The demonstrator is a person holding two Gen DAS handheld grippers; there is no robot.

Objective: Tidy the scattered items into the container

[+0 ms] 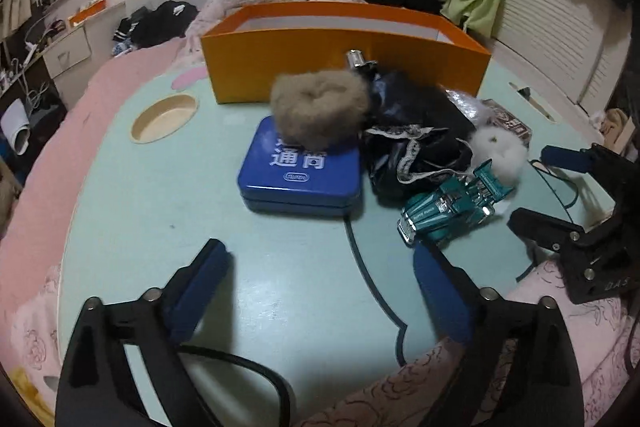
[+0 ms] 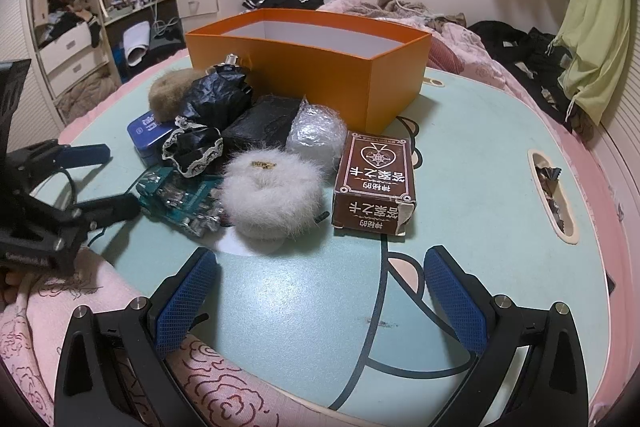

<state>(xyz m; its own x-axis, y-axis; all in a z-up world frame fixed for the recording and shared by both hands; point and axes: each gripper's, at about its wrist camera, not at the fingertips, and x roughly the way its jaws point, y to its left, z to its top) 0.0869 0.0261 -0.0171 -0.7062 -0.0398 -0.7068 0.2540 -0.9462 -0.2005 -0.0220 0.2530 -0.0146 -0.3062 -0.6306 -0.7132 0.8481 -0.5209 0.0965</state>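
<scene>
left wrist view: left gripper and right gripper, jaws apart, empty, before orange box

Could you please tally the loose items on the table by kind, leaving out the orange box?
Furry scrunchies: 2 (brown, white)
Tins: 1 (blue)
Toy cars: 1 (teal)
Card boxes: 1 (brown)
Black bundles: 2 ()
Bubble-wrap bundles: 1 ()
Total: 8

Left gripper: black frame, silver screw heads, blue pads, black cable beneath. Right gripper: same black frame, silver screws, blue cross-hatched pads; white lettering on its body, illegible. Pink rose-patterned fabric lies below both
</scene>
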